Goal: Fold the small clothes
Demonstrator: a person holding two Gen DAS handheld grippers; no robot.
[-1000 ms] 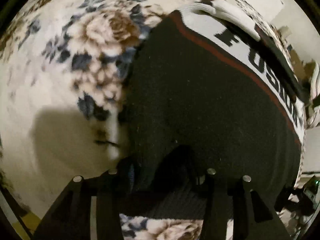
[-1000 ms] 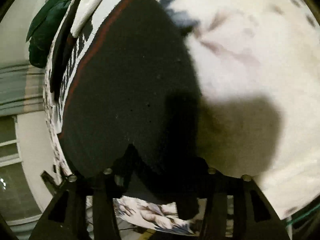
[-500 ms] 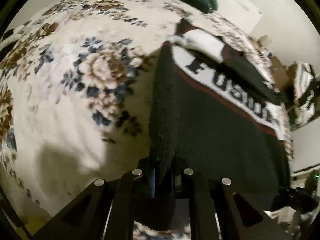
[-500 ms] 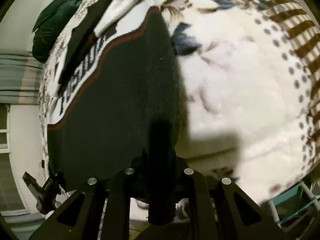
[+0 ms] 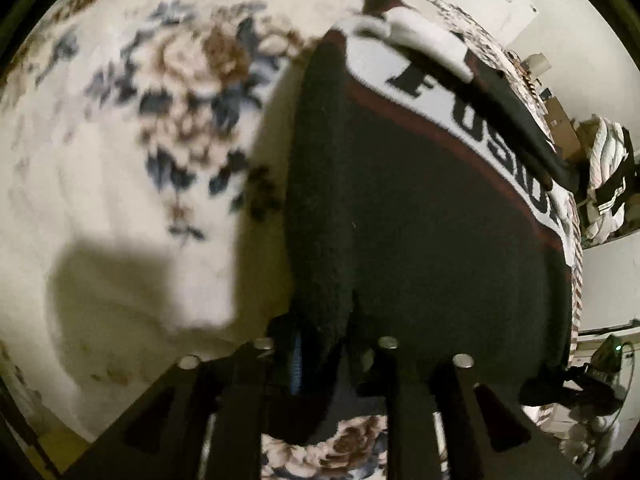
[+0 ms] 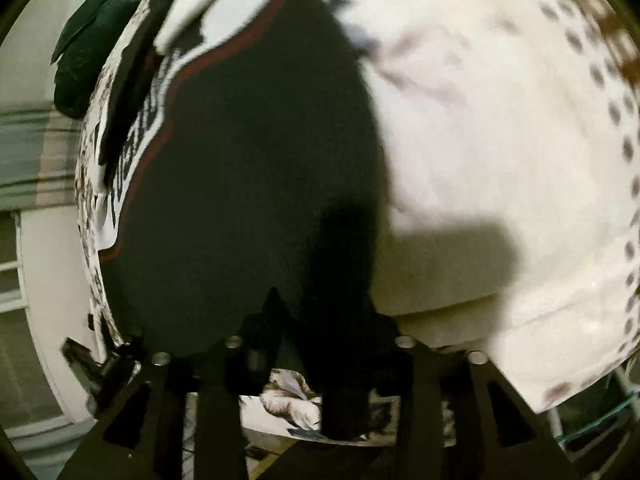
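Both your left gripper (image 5: 324,344) and right gripper (image 6: 320,344) pinch thin sweater (image 5: 420,240) hem; uneven lifting risks a slip onto the blanket (image 5: 120,200).

The black knit sweater with a white lettered band (image 5: 420,208) lies on the floral fleece blanket (image 5: 120,160), its near hem corners between the left gripper (image 5: 324,344) and the right gripper (image 6: 320,344), a dark green cushion (image 6: 100,40) beyond it.
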